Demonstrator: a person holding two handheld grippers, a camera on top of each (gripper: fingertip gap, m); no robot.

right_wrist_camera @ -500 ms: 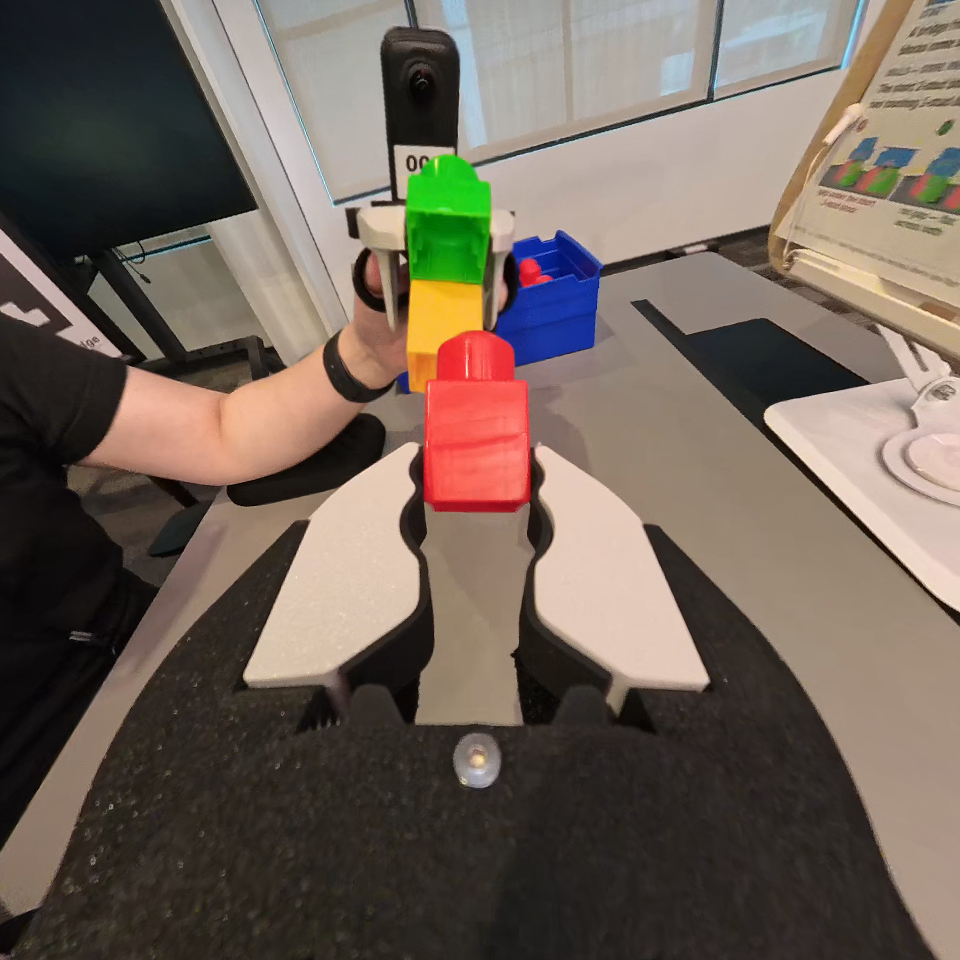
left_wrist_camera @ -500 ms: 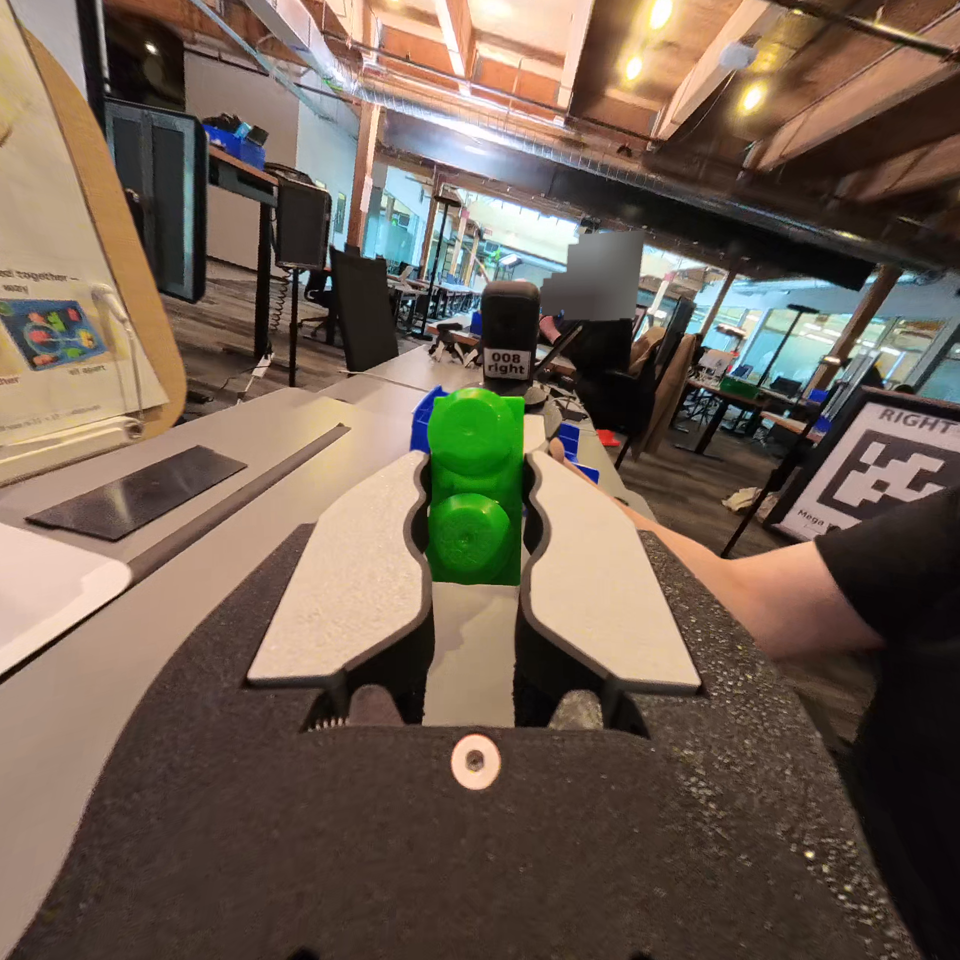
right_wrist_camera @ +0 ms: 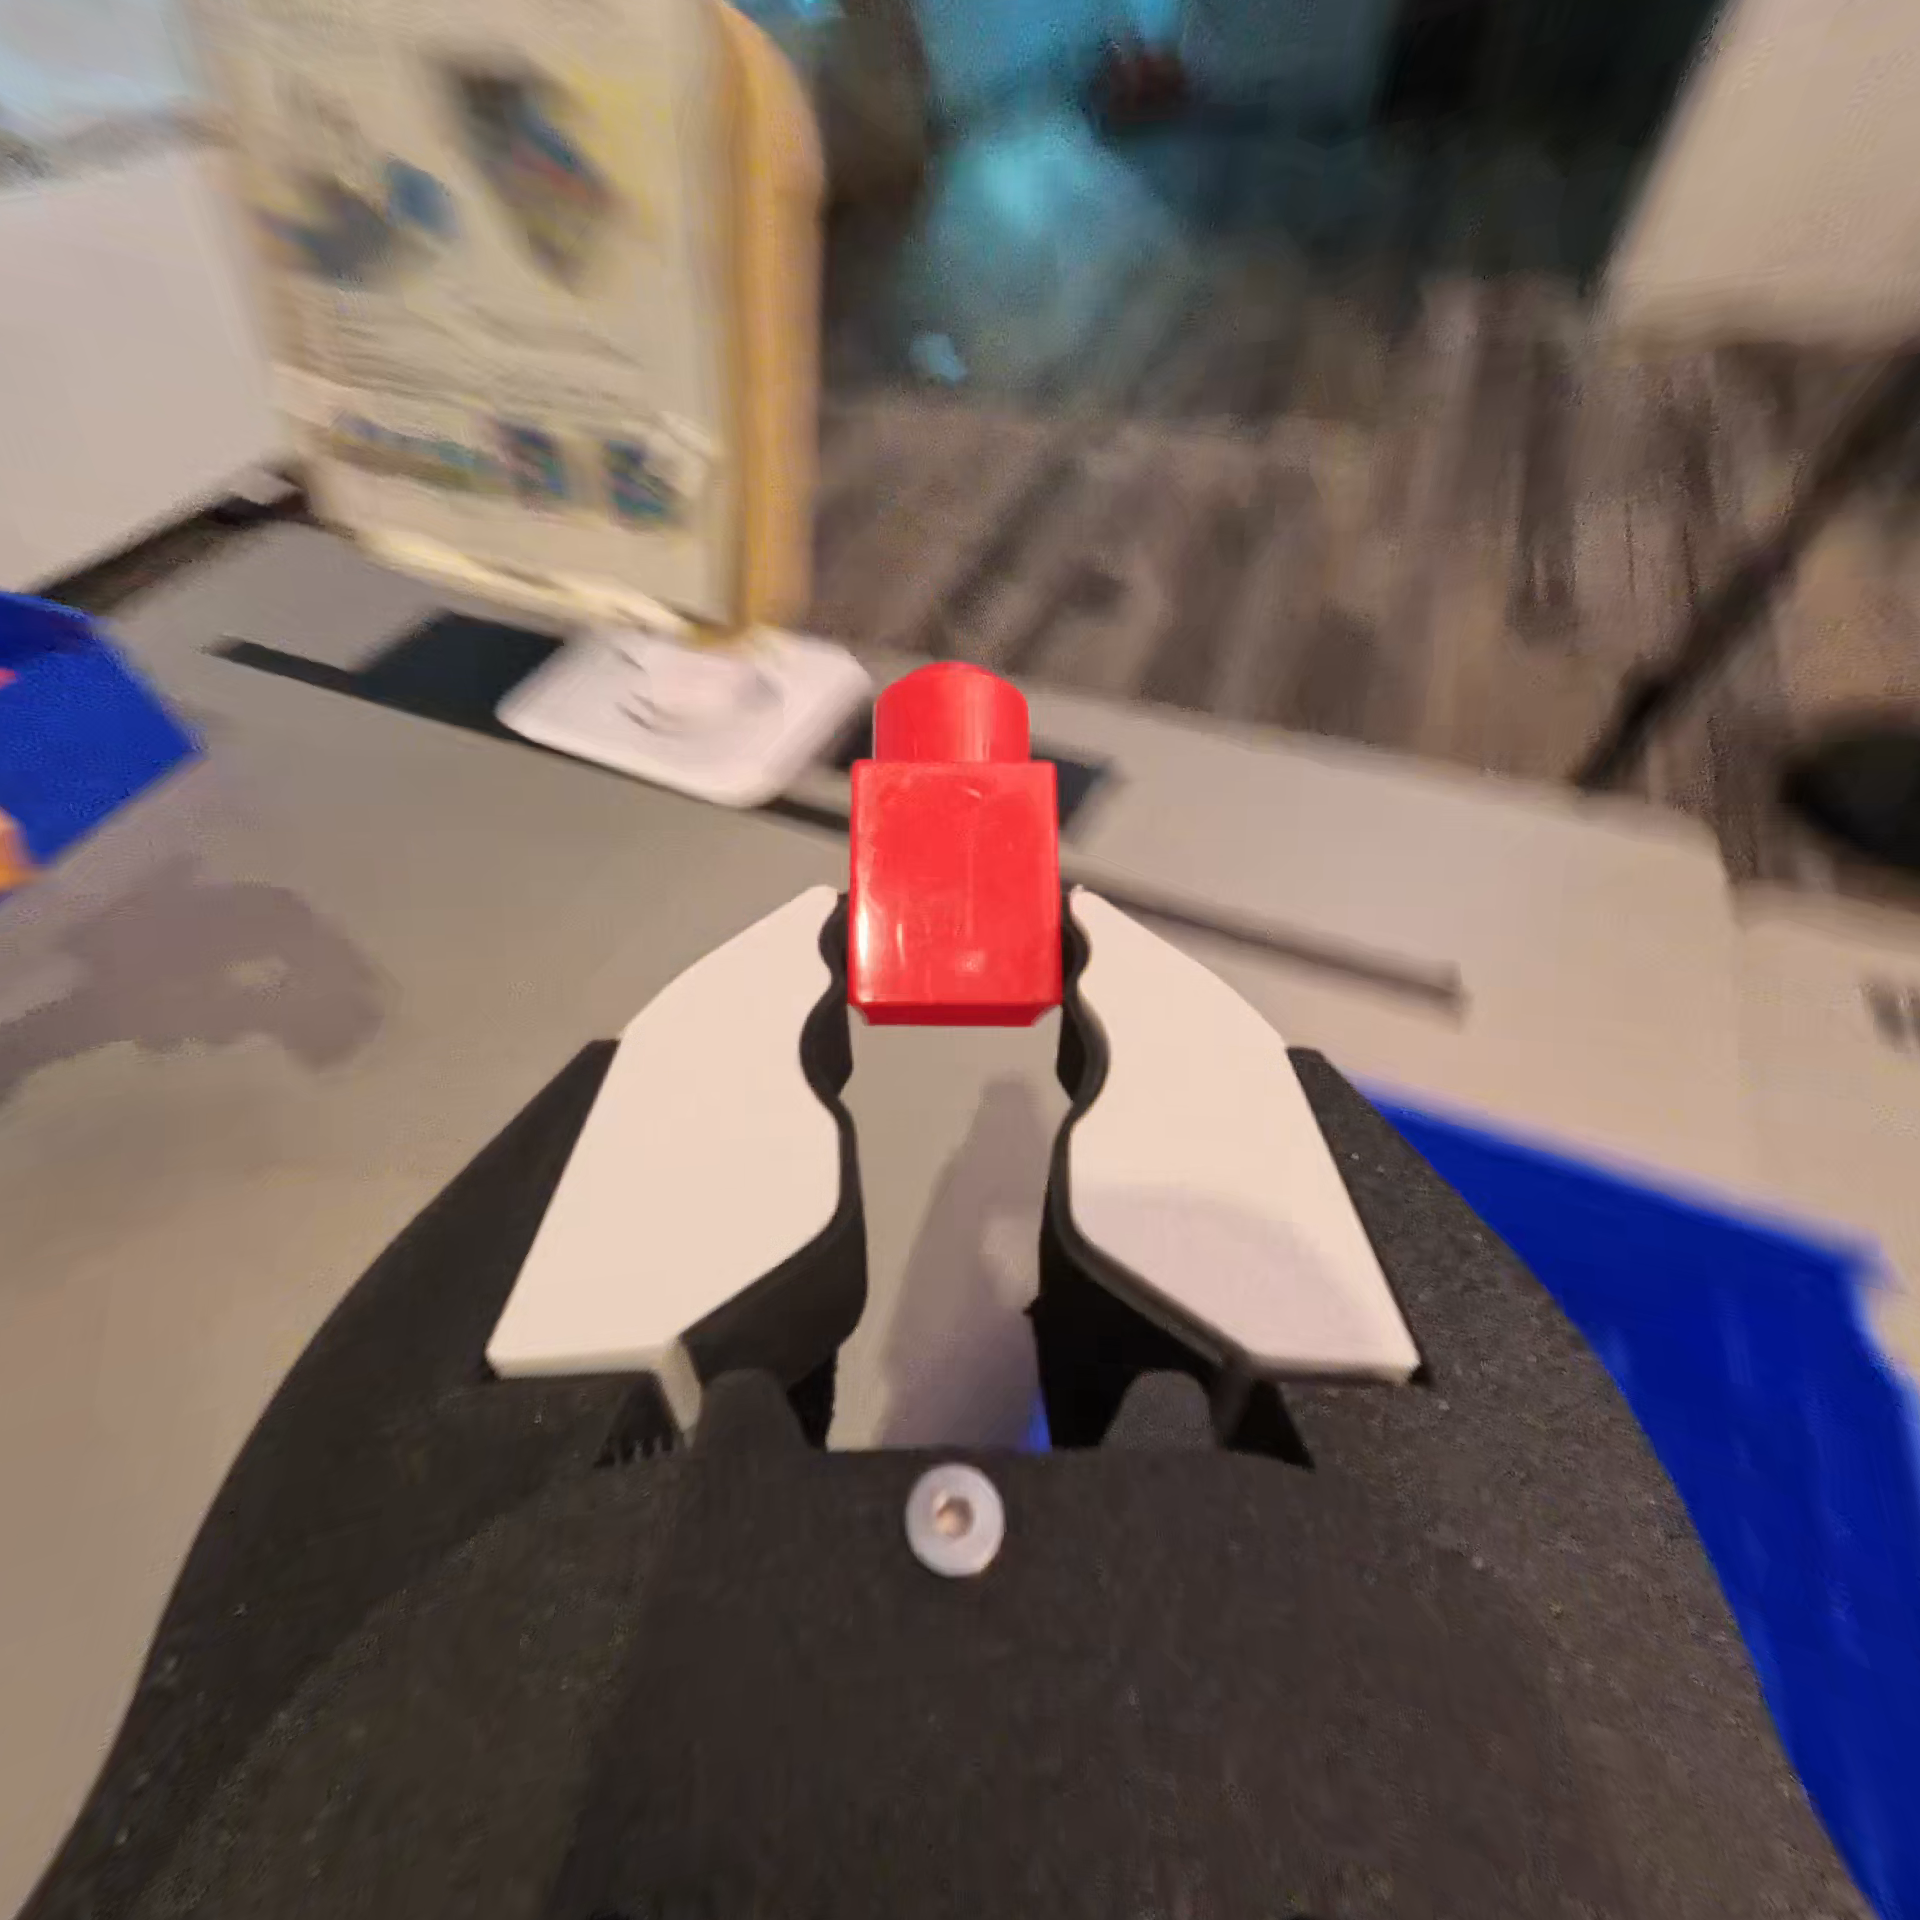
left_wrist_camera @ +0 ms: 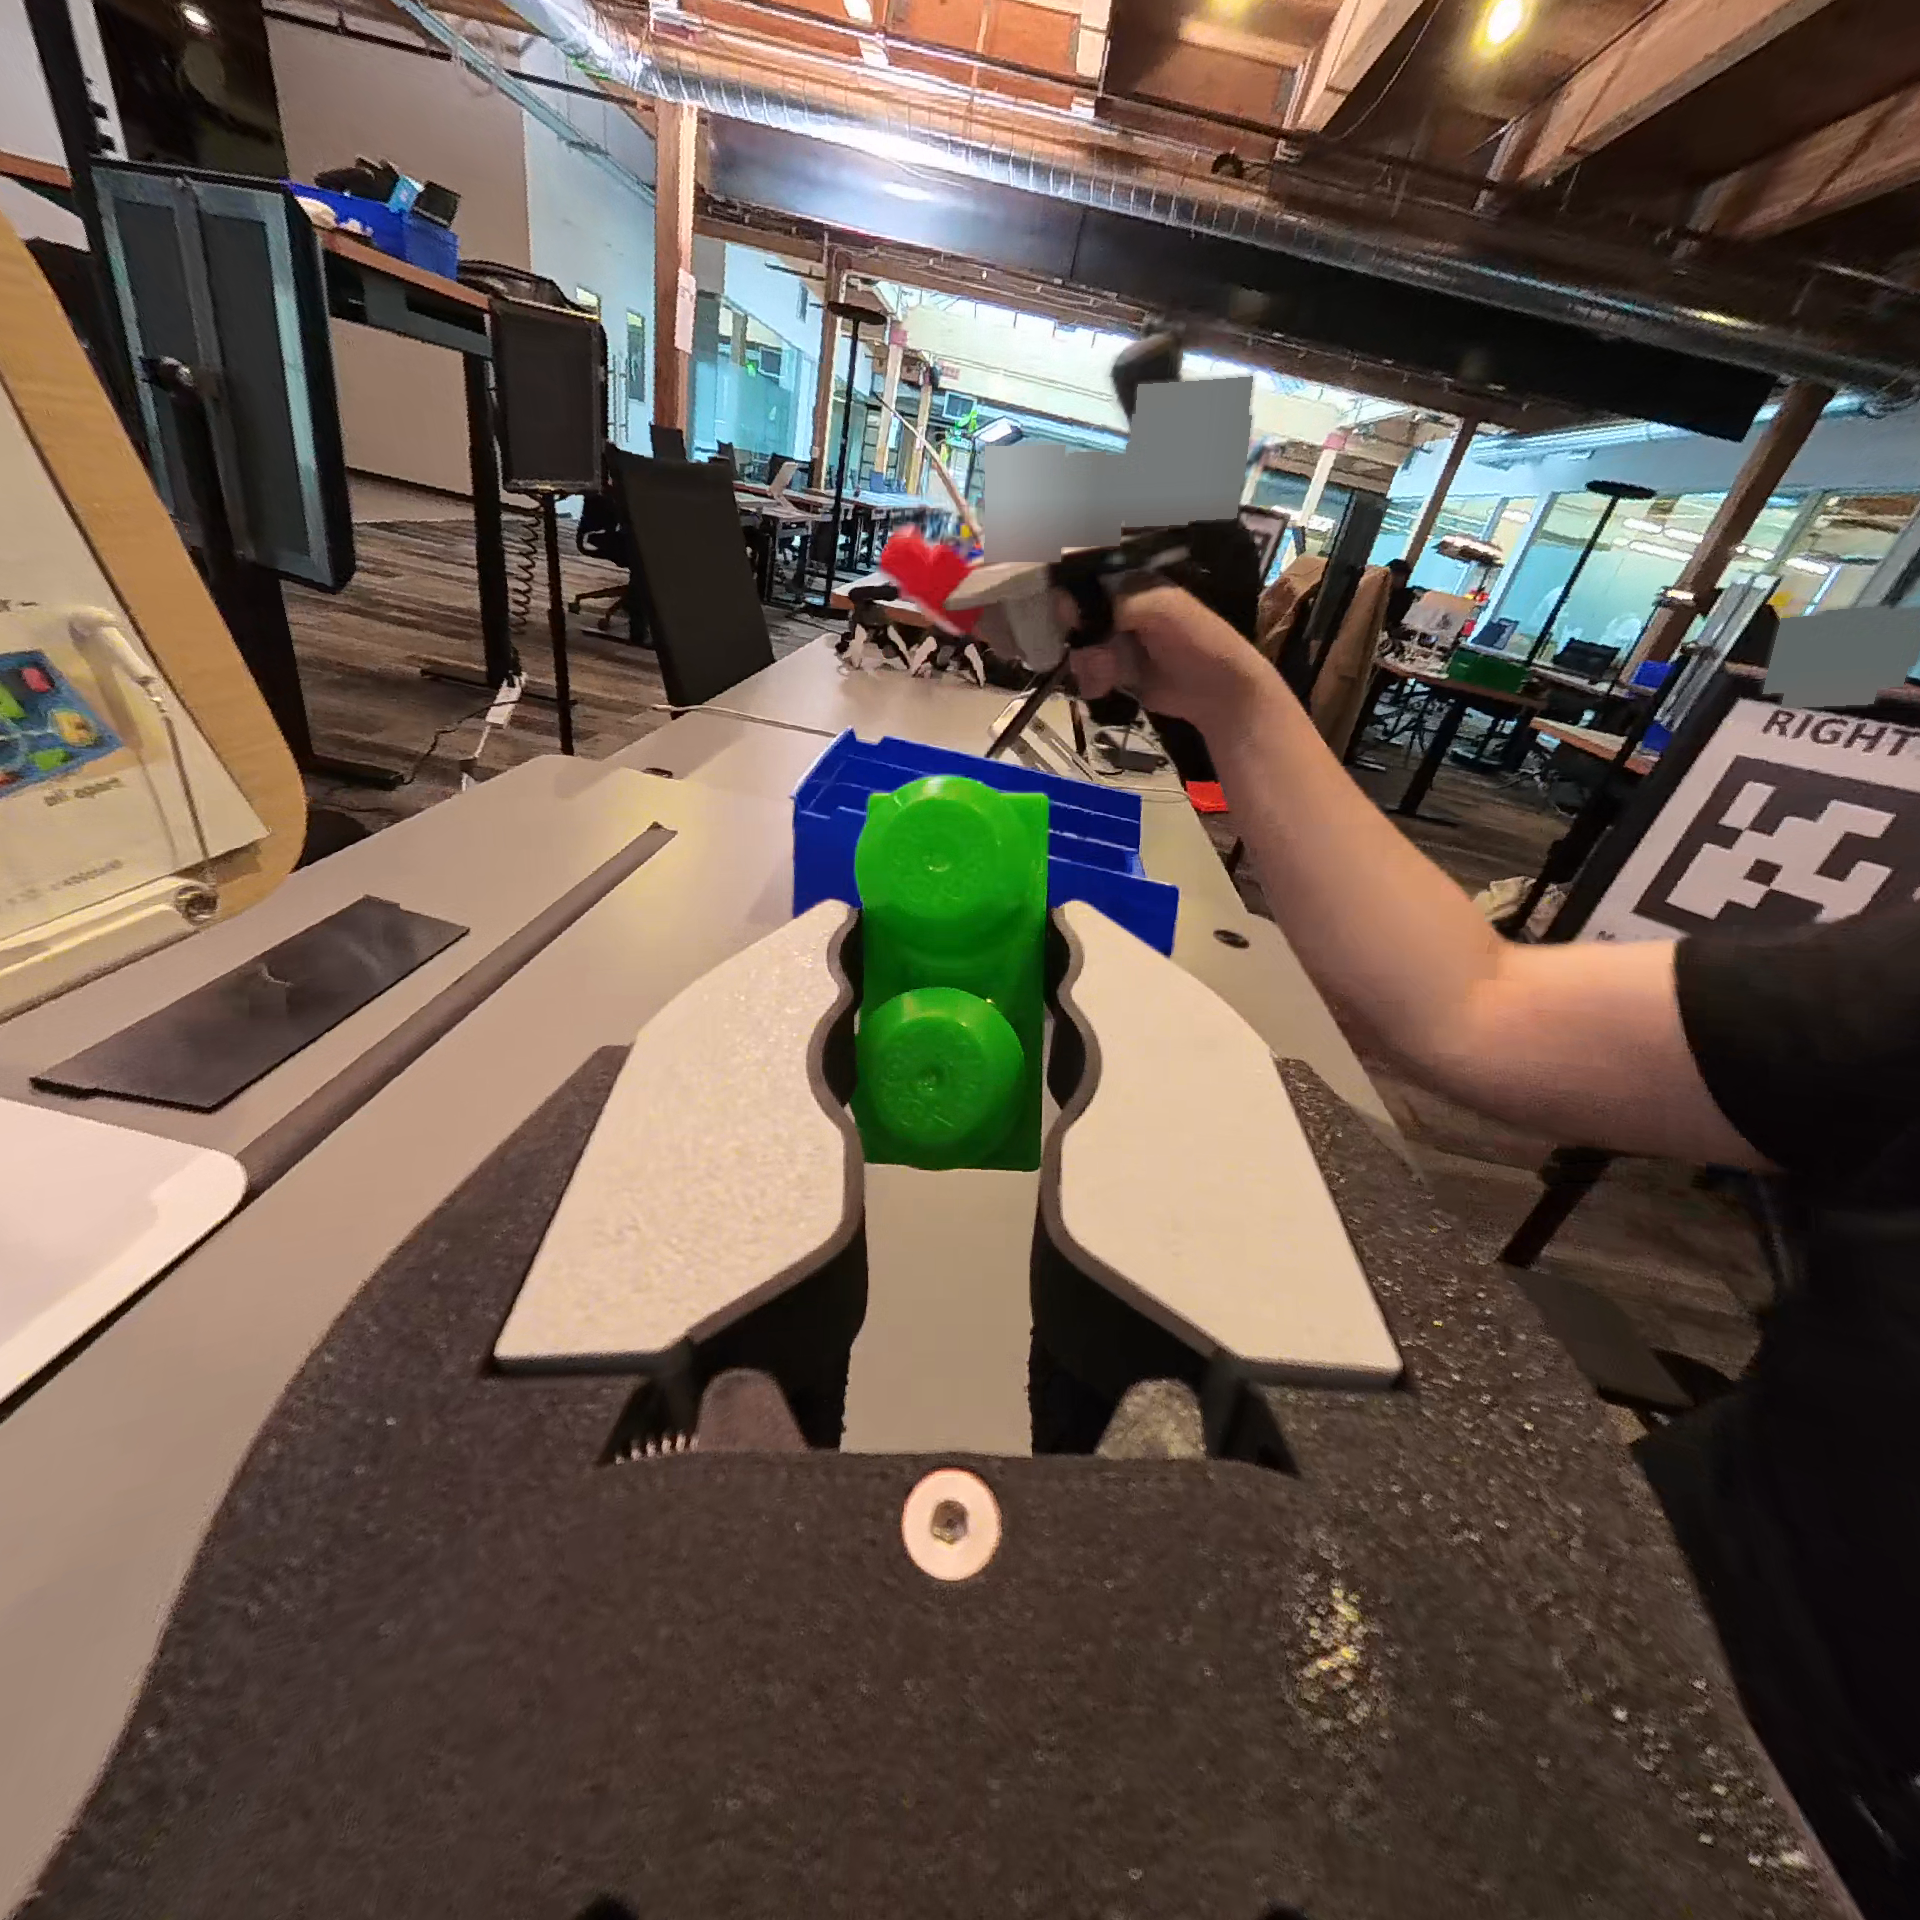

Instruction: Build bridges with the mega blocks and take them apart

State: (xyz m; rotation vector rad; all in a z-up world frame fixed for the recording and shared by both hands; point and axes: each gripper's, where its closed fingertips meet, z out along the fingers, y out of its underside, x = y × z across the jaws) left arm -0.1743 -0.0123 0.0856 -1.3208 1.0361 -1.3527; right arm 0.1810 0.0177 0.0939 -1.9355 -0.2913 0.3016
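Change: your right gripper (right_wrist_camera: 956, 914) has swung its red 1-stud plastic block (right_wrist_camera: 954, 894) clear, jaws clenched on it.
Left: your left gripper (left_wrist_camera: 951, 997) clamps the green 2-stud plastic block (left_wrist_camera: 948, 982); disassembly is progressing.

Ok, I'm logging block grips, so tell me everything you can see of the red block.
The red block is a glossy plastic cube with one round stud on top, faintly scuffed. It stands upright, clamped at its sides between the tips of the right gripper, held above the grey table. From the left wrist view it appears raised in the air, blurred.
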